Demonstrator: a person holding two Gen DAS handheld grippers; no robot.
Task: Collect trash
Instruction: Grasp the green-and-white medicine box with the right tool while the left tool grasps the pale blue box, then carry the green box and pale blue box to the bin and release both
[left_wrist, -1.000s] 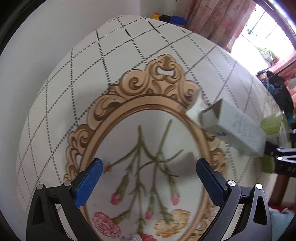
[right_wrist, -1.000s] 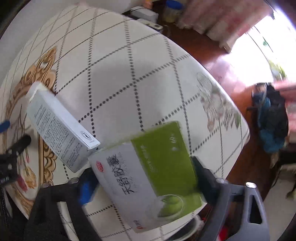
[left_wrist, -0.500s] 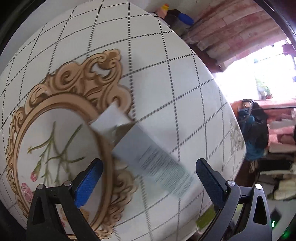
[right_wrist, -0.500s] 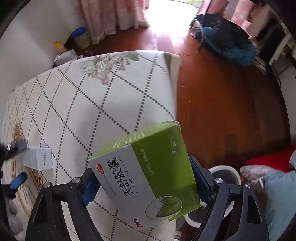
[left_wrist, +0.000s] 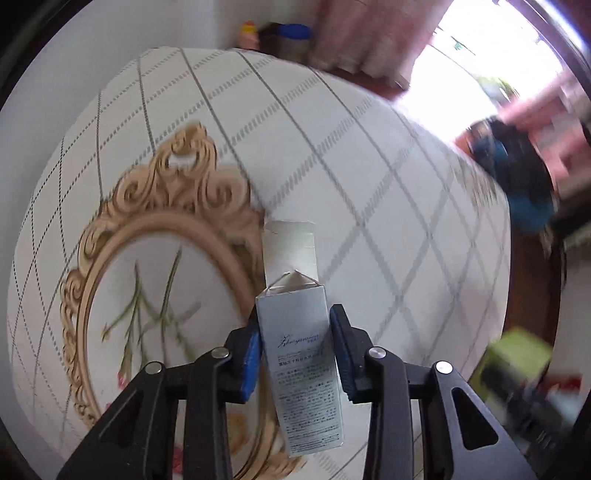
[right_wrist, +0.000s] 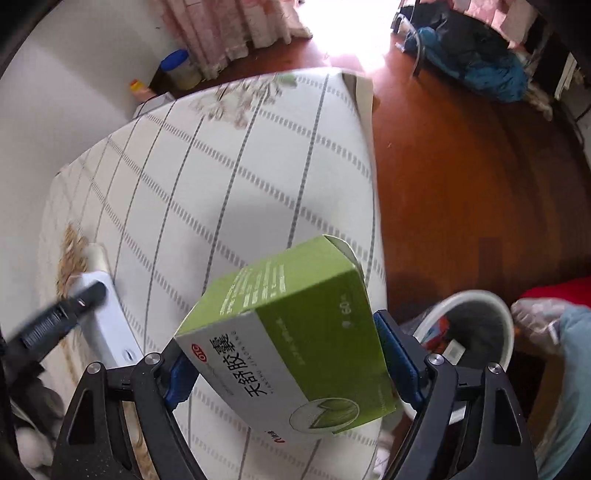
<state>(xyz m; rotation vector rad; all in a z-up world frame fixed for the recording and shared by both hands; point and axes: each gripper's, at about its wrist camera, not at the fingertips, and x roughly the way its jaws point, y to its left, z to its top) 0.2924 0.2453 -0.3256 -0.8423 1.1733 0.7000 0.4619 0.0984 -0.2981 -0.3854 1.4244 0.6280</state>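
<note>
the white box is clamped between the blue pads of the left gripper, whose jaws have just been closing on it. it is held low down, and its open top flap sticks up past the fingers. it hangs over the table, near the gold frame printed on the cloth. in the right wrist view the same box is seen by the table's left edge, with the left gripper a blurred dark shape on it.

the green box is pinched by its sides in the right gripper. it is held over the table's right edge, tilted, with the bin just past it on the floor.

the step in hand seems to be carrying both boxes to the bin. each box should be kept squeezed until it is right over the bin's mouth. the green box should be let go first, since it is nearer. the white box is long and held at one end, so it should be moved gently or it may swing and slip.

much of the bin is hidden behind the right finger and the green box. what lies inside it is hard to make out: something red and a pale label can be seen. the left wrist view is blurred, so the green shape at its lower right can only be guessed to be the green box. the small print on the white box cannot be read. a gloved hand and a blue sleeve are cut off at the right.
</note>
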